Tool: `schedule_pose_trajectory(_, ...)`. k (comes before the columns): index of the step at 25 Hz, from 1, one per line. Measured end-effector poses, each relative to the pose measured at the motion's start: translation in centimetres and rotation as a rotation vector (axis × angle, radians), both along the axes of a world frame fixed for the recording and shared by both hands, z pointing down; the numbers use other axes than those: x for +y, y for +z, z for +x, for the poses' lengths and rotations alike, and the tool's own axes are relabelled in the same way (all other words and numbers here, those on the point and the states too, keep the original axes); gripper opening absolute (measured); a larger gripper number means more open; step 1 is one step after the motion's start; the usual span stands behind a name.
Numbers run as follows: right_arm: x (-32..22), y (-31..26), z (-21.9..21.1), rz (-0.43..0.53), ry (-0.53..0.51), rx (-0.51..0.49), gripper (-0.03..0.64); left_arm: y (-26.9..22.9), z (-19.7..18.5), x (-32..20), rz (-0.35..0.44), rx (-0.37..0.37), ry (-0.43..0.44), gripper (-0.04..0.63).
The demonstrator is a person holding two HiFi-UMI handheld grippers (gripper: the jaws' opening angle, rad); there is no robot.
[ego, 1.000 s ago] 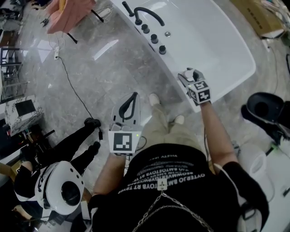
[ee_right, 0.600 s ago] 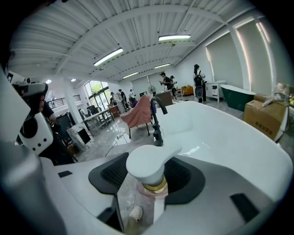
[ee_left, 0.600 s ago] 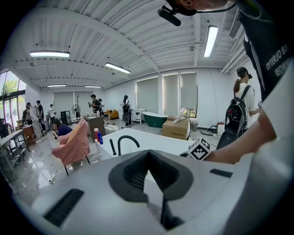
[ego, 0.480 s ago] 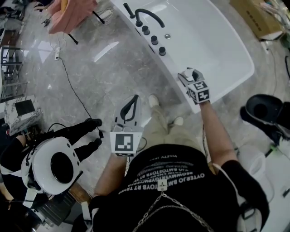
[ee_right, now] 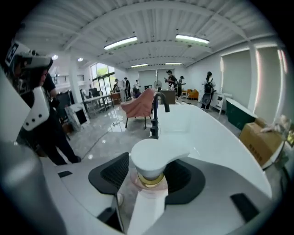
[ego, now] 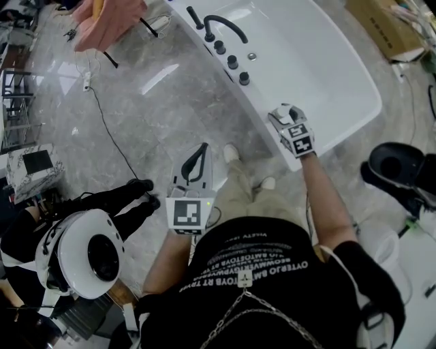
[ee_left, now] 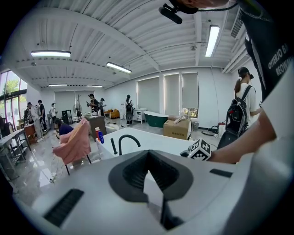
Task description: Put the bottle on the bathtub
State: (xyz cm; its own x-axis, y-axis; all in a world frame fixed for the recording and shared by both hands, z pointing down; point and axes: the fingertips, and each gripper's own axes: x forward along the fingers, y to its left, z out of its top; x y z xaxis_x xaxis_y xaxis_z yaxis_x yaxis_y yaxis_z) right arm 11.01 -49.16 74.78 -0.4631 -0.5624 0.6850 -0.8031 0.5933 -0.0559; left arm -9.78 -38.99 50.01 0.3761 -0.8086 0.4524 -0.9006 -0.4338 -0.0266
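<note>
Head view, looking steeply down past the wearer's black shirt: the left gripper (ego: 199, 151) hangs over the grey marble floor (ego: 136, 102) just ahead of the feet. Its jaws are pressed together on nothing, as the left gripper view bears out. A little farther out, the right gripper (ego: 289, 119) is clamped on the bottle (ego: 280, 111), a pump dispenser with a white head, a gold collar and a pale pinkish body, held at the near rim of the white bathtub (ego: 340, 129). Whether its base touches the rim cannot be told. The right gripper view shows the jaws closed high on the bottle, about the neck under the collar. Judged from its look, the bottle is stiff, smooth plastic, fairly light and not fragile. The pump head makes it top-heavy, though, and a hold this high may let the body swing. A grip lower on the body would probably steady it more. The glossy, rounded rim looks slippery, so the bottle likely needs a flat stretch of ledge and a level base before it is released. Beyond, a row of black knobs (ego: 231, 60) leads to the arched black faucet (ego: 223, 22), and a pink cloth (ego: 102, 20) is draped at the far left.
</note>
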Motion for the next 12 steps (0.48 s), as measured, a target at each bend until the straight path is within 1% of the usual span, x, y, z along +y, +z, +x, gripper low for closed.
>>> schedule_pose_trajectory(3, 0.7, 0.7, 0.3, -0.003, -0.057, 0.148, 0.213, 0.0, 0.3, 0.1, -0.009, 0.007, -0.003, 0.002)
schedule_pose_trajectory(5, 0.9, 1.3, 0.6, -0.012, -0.067, 0.197, 0.213, 0.2, 0.2, 0.1, -0.018, -0.005, 0.004, 0.002)
schedule_pose_trajectory(8, 1.2, 1.6, 1.1, -0.021, -0.043, 0.193, 0.215, 0.2, 0.1, 0.1, -0.016, -0.011, 0.006, 0.002)
schedule_pose_trajectory(12, 2.2, 1.3, 1.9, 0.004, -0.036, 0.195, 0.218, -0.3, 0.3, 0.1, 0.002, -0.012, 0.0, 0.002)
